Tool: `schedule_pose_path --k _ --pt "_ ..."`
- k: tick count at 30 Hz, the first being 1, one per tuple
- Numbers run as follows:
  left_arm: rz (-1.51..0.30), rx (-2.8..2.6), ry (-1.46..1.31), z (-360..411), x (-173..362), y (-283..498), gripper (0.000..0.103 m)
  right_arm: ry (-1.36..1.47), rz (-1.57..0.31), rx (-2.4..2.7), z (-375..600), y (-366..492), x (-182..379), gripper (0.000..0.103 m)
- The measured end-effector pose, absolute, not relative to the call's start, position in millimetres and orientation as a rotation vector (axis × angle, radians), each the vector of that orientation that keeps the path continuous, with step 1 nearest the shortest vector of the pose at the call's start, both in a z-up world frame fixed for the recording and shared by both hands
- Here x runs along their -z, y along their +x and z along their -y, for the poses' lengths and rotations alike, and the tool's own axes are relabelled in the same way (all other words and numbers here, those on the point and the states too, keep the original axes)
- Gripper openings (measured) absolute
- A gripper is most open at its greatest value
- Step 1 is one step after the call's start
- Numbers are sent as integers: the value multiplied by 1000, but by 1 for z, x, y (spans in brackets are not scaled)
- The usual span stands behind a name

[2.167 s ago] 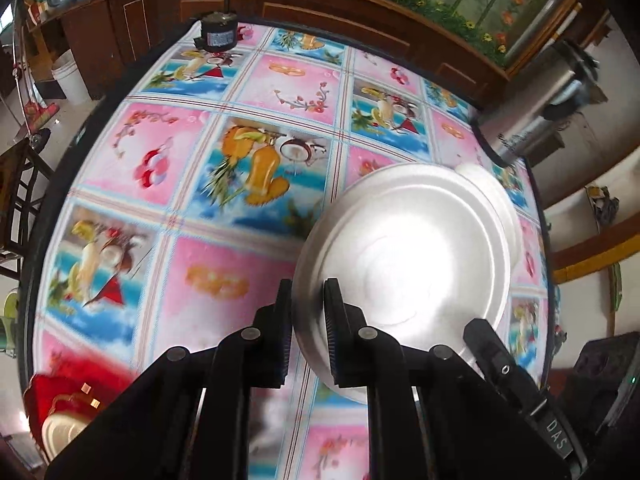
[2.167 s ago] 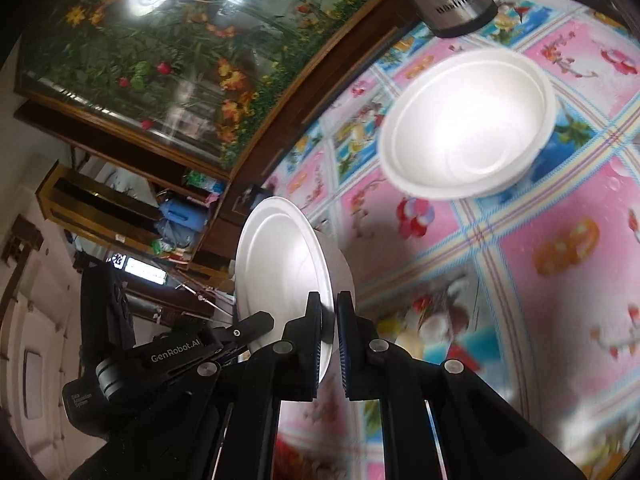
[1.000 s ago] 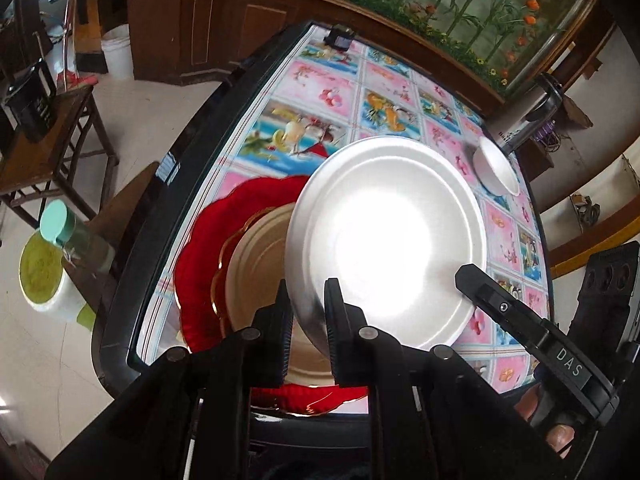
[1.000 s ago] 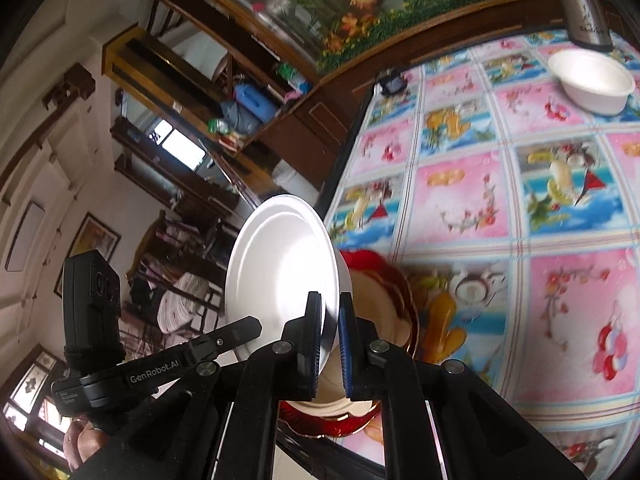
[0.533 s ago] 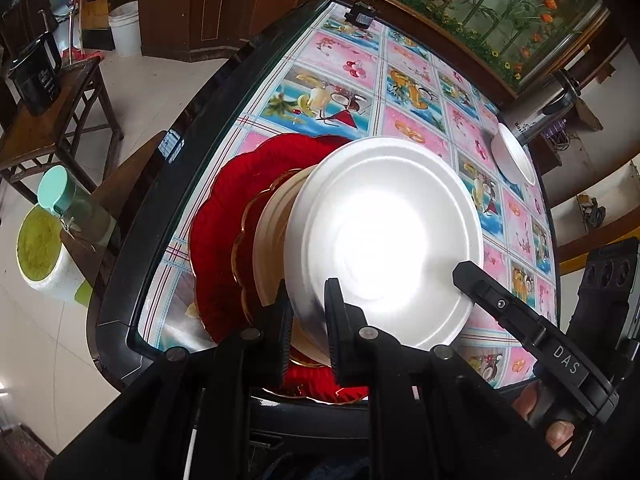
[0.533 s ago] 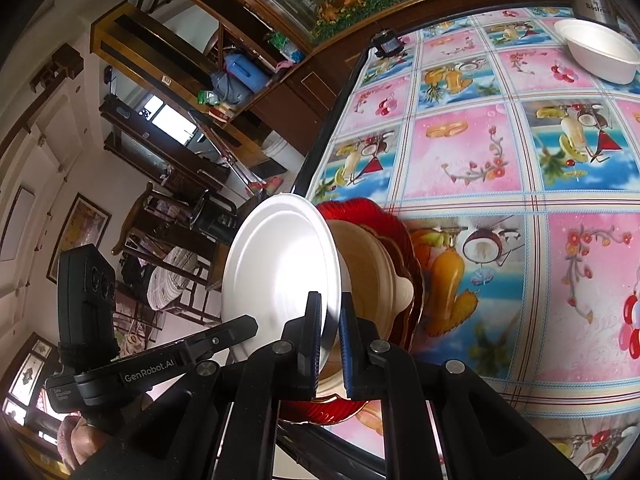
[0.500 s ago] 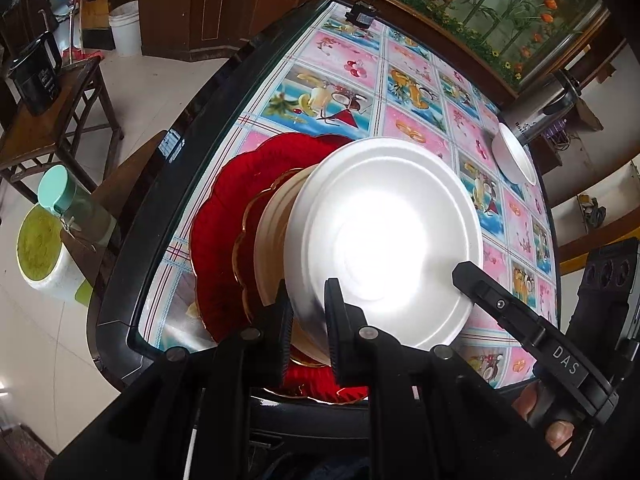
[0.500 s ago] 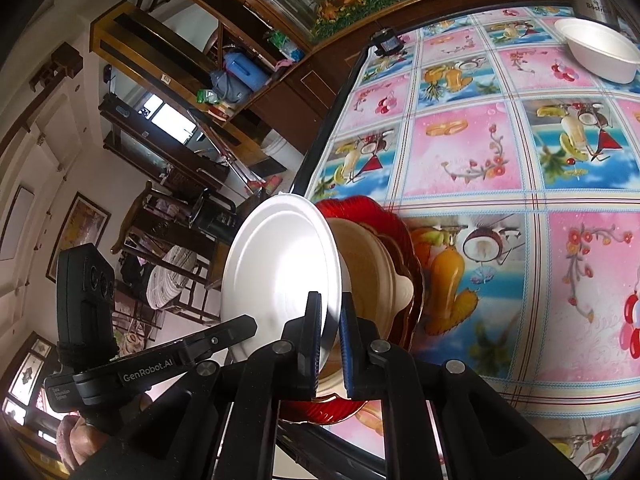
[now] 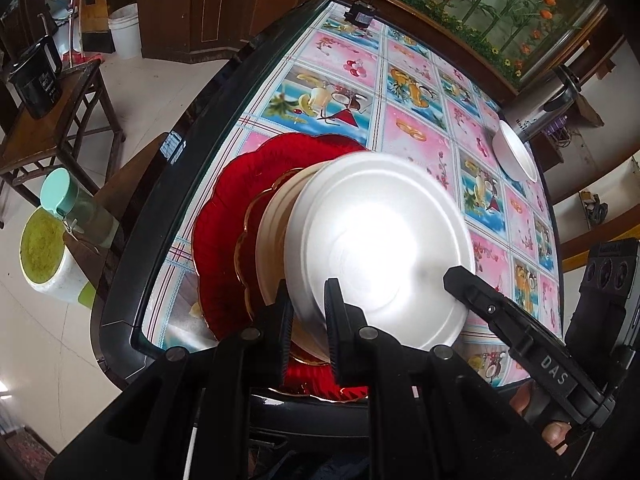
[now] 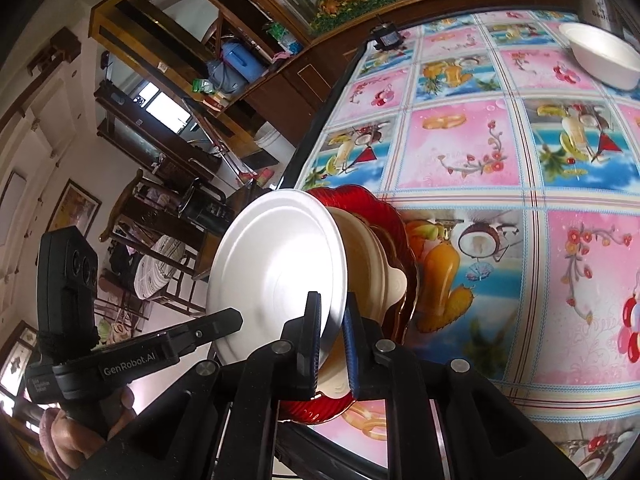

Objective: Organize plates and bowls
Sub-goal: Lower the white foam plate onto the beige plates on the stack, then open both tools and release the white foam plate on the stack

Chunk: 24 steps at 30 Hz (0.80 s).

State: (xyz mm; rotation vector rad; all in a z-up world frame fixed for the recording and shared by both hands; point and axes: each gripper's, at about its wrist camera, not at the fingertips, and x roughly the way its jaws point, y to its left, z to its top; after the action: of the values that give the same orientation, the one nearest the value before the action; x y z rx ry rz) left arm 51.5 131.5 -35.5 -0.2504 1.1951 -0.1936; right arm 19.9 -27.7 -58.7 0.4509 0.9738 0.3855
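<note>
The right hand-held gripper [image 10: 332, 332] had just been easing its jaws apart around the round white foam plate [image 9: 380, 248] — now lowered onto the cream plate and red scalloped glass dish [image 9: 228, 216] at the desk [image 9: 416, 128] edge — while the left hand-held gripper [image 9: 306, 320] clenched its rim; placement looked nearly done.

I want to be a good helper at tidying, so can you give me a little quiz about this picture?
1. True or false: the white bowl sits on the red plate.
2. Which plate lies at the bottom of the pile? A) red B) green C) blue
3. What is the left hand-held gripper holding?

Key:
1. False. It stands far off, beside the steel flask.
2. A.
3. The rim of the white plate, tilted over the pile.
</note>
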Motion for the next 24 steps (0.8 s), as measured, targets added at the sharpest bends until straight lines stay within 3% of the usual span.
schedule_pose_path --k 4,14,24 --pt "-1179 186 -253 -136 30 50 13 405 -965 -408 23 17 50 30" --pt "-1194 180 -231 -136 32 50 13 418 -938 -402 35 17 44 31" --pt "-1178 139 -4 -109 33 58 13 474 -919 -372 54 18 43 31"
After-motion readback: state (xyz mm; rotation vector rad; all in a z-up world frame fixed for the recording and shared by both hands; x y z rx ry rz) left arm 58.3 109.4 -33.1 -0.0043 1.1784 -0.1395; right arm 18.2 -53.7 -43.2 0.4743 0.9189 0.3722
